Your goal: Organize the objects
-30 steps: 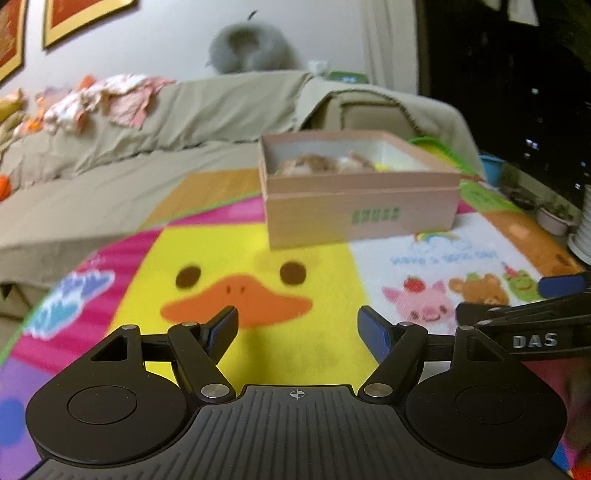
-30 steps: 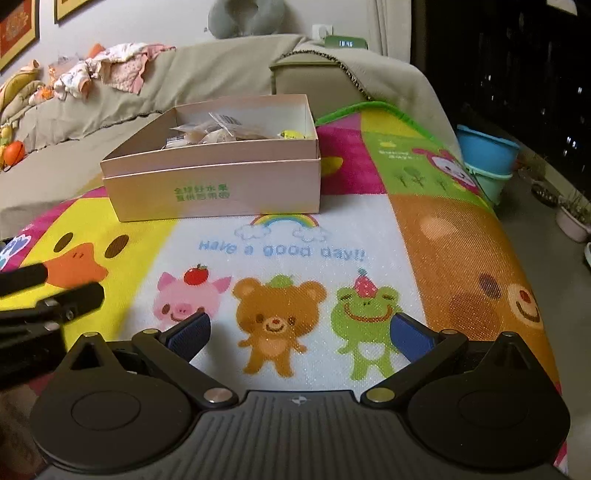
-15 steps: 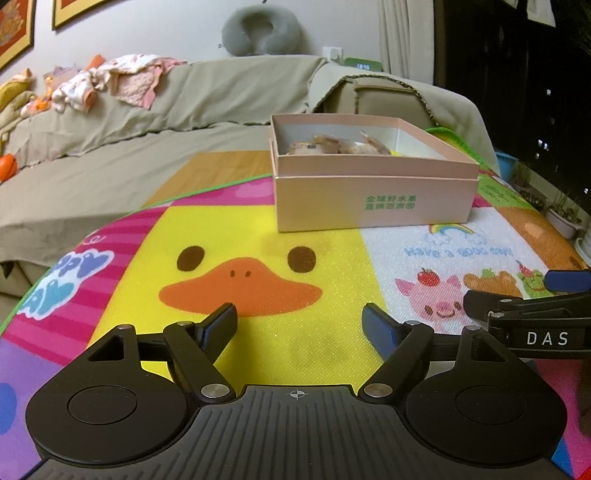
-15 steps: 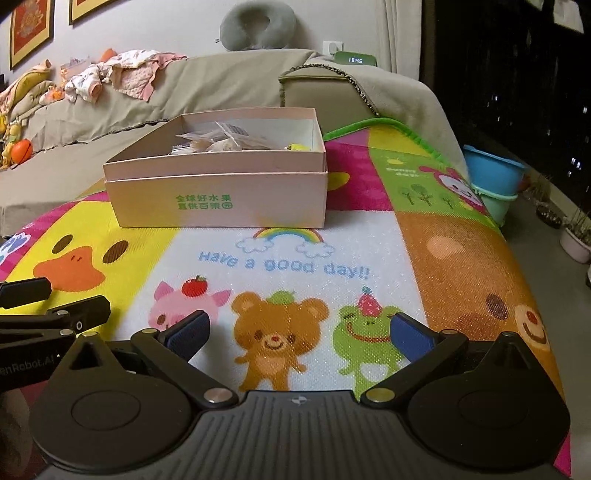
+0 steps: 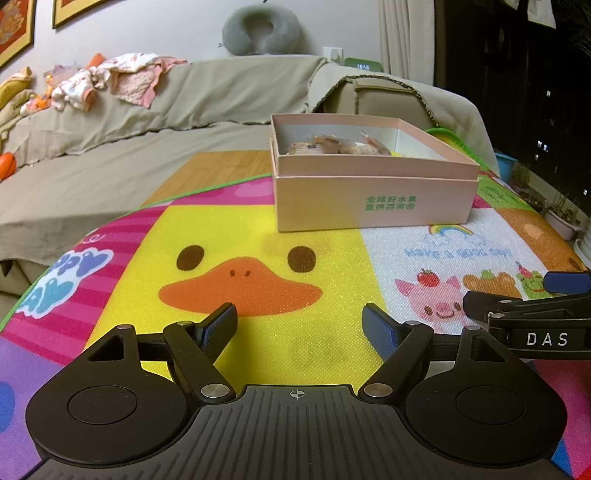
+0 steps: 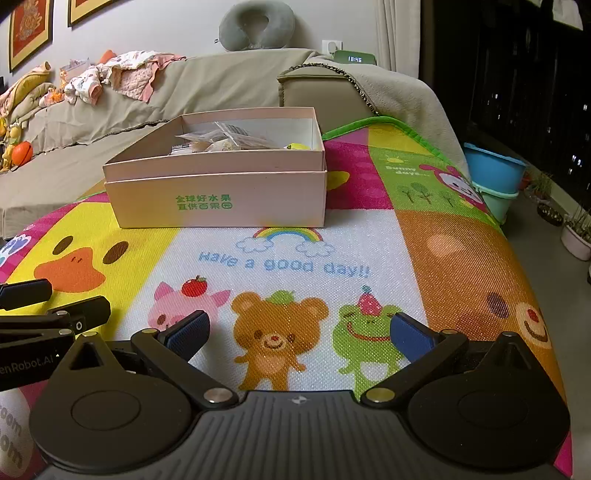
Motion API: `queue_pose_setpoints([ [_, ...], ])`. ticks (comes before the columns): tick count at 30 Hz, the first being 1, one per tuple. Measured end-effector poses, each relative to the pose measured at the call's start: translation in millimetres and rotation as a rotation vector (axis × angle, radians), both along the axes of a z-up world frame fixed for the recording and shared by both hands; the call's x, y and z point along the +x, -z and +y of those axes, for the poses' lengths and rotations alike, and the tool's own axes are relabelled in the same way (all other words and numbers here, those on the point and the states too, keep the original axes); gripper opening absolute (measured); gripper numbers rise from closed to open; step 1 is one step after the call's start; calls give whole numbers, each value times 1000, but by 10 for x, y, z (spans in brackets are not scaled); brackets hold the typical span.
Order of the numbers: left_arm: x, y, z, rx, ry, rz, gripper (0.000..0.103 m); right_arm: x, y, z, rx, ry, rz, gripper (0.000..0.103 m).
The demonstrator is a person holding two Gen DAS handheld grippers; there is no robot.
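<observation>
A pink cardboard box [image 5: 373, 199] [image 6: 221, 199] with green print stands on the colourful cartoon play mat [image 5: 258, 236] [image 6: 443, 258]. Inside it lie several clear snack packets [image 5: 336, 144] [image 6: 221, 139] and a small yellow item [image 6: 297, 146]. My left gripper [image 5: 300, 320] hovers open over the yellow duck picture, well short of the box, with nothing between its fingers. My right gripper [image 6: 300, 330] hangs open above the bear and frog pictures, also empty. Each gripper shows at the edge of the other's view.
A sofa under a beige cover [image 5: 147, 122] runs behind the mat, with baby clothes [image 5: 110, 79] and a grey neck pillow [image 5: 260, 31] on its back. Blue and green tubs [image 6: 493, 177] and plant pots [image 6: 576, 236] stand on the floor to the right.
Both wrist views have tilted up and pulled back a little, so the box sits lower and farther in frame. The jaws of both grippers stay spread and empty.
</observation>
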State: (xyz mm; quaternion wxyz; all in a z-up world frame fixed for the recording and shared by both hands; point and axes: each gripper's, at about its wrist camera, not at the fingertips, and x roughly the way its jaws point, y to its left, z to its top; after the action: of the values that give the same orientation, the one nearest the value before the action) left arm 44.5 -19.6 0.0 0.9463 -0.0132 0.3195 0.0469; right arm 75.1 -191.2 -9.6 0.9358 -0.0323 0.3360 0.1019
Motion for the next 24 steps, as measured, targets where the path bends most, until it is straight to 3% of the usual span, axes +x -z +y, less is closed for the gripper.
queue_pose_setpoints([
  [24,3,-19,12,-1,0,1,82,-28,2,-2,0,0,0,103],
])
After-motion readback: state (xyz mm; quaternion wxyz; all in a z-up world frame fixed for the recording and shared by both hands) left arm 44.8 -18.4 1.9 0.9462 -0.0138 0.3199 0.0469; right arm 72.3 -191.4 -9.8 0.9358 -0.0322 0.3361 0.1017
